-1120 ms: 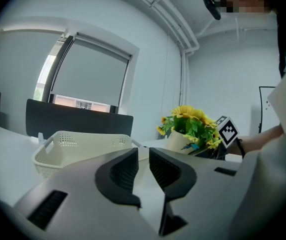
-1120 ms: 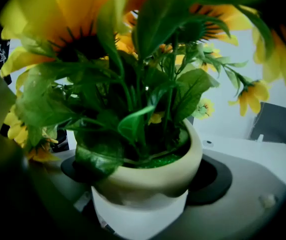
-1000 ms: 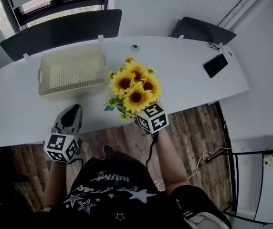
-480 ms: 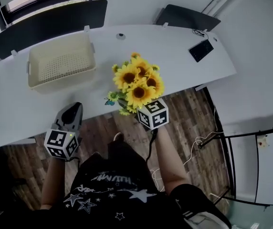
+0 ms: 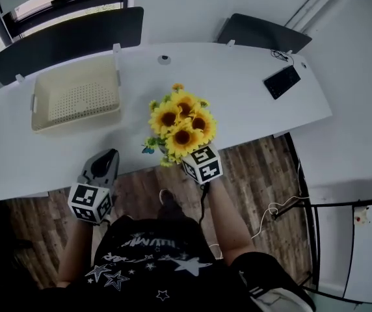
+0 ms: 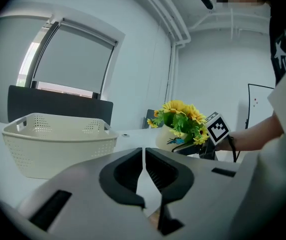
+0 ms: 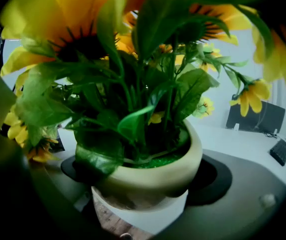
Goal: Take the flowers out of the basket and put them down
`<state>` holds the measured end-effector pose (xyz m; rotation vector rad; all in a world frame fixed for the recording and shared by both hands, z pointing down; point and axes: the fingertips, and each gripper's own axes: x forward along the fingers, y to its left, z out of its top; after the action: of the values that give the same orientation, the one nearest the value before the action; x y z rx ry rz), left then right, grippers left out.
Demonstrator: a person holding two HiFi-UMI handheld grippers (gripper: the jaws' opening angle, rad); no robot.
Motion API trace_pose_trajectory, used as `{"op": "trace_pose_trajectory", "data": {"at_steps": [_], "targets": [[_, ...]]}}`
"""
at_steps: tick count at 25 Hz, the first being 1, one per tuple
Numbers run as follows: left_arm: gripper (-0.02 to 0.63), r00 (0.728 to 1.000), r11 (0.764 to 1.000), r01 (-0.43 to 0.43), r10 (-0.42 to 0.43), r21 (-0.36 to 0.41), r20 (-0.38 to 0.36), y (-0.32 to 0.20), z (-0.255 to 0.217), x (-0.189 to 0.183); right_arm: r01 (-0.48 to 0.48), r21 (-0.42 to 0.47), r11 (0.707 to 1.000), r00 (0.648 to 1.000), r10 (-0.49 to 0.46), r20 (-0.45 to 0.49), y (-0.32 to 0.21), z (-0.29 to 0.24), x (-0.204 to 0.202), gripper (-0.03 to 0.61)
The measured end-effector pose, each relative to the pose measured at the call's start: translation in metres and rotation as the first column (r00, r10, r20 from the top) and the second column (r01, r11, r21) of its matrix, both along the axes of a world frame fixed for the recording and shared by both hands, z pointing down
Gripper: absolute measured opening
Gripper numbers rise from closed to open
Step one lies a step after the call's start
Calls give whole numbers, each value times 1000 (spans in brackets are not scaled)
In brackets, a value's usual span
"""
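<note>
A bunch of yellow sunflowers in a cream pot stands out of the basket, at the white table's front edge. My right gripper is shut on the pot, one jaw on each side of it. Whether the pot rests on the table cannot be told. The empty cream basket sits at the back left, also in the left gripper view. My left gripper hovers at the front edge, shut on nothing, and sees the flowers to its right.
A black phone lies at the table's far right. Two dark chairs stand behind the table. A small round grommet is in the tabletop behind the flowers. Wooden floor shows below the front edge.
The potted flowers have drifted a little to the right, away from the basket, still held by the right gripper. The left gripper has stayed near the front edge.
</note>
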<state>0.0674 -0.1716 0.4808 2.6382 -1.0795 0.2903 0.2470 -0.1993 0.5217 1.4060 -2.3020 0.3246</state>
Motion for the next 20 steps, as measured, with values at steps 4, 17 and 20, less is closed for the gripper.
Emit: {"op": "trace_pose_trajectory", "data": {"at_steps": [4, 17, 20], "targets": [[25, 999, 999, 44, -44, -1, 9, -19, 6, 27, 48, -16, 999, 999, -48, 5, -21, 13, 18, 518], [25, 974, 973, 220, -215, -69, 70, -51, 40, 74, 147, -120, 982, 989, -143, 43, -62, 73, 55, 518], [25, 970, 969, 235, -229, -79, 78, -53, 46, 81, 178, -150, 973, 984, -173, 45, -63, 85, 54, 518]]}}
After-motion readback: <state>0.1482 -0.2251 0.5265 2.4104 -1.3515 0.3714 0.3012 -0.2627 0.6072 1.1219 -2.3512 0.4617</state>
